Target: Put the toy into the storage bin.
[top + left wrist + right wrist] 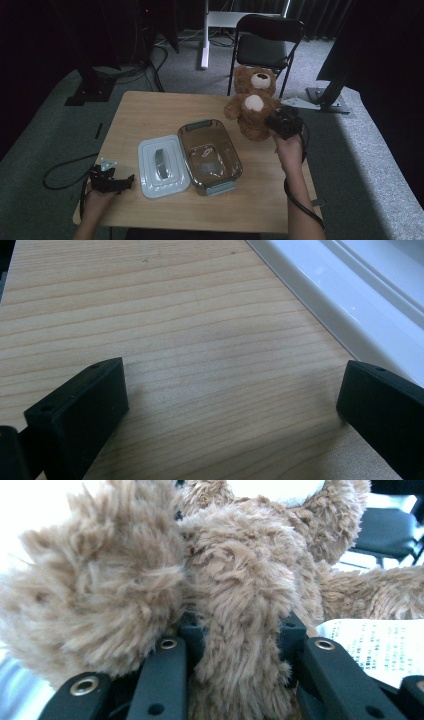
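- Work in hand, as judged from the scene: stowing the brown teddy bear (254, 107) in the clear plastic storage container (210, 156).
- Done: the container stands open in the middle of the wooden table (150, 107). Its pale grey lid (161, 166) lies flat on the table, touching the container's left side.
- Done: the bear is secured. The right gripper (285, 122) has its jaws pinched on the toy; in the right gripper view a fold of brown plush (240, 645) is squeezed between the two black jaws.
- Position of the bear: held upright at the far right part of the table, beyond and to the right of the container. Whether its feet are clear of the tabletop cannot be told from the high view.
- A white printed label (380, 645) hangs from the bear on the right side of the right gripper view.
- Left gripper (112, 181): resting low at the near left of the table, just beside the lid, jaws spread wide with only bare wood between them. The lid's white rim (350, 300) runs just past its right jaw.
- Container interior: appears empty apart from reflections.
- Left to do: carry the bear over the container, lower it in, release.
- Probably left to do: fit the lid; the left gripper is well placed for that.
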Demonstrator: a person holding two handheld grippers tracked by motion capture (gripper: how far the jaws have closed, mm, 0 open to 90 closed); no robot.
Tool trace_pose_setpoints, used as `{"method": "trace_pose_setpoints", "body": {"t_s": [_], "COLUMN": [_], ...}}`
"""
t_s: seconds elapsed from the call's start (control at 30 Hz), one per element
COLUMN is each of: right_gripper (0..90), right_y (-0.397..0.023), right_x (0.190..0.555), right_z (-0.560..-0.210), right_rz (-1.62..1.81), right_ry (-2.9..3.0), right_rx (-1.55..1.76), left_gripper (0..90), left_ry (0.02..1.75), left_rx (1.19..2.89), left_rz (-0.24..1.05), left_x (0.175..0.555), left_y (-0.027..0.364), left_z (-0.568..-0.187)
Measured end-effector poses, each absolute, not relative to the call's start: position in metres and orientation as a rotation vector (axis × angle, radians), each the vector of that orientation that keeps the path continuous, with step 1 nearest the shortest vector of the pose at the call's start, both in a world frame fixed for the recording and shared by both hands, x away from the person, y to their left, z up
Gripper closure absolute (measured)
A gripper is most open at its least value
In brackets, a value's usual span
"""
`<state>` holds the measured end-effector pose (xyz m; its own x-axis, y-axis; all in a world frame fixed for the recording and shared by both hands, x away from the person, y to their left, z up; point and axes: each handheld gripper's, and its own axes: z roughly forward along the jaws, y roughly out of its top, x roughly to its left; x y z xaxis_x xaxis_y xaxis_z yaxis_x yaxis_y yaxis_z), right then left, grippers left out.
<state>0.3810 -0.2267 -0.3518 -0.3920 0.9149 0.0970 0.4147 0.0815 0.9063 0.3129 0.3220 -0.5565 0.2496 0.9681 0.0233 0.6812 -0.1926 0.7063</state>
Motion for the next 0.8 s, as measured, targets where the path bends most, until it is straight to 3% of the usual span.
{"method": "trace_pose_setpoints", "body": {"t_s": [0.4, 0.8], "right_gripper": [66.7, 66.6], "right_y": [-0.176, -0.129], "right_x": [0.331, 0.316], "right_z": [-0.342, -0.371], "right_rz": [1.407, 1.389], "right_ry": [1.933, 2.083], "right_rx": [1.111, 1.044], "left_gripper": [0.6, 0.6], "left_ry": [1.496, 1.494], "left_rx": [1.951, 1.953], "left_rz": [0.645, 0.645], "left_x": [0.313, 0.313], "left_y": [0.322, 0.322], "left_z": [-0.556, -0.556]}}
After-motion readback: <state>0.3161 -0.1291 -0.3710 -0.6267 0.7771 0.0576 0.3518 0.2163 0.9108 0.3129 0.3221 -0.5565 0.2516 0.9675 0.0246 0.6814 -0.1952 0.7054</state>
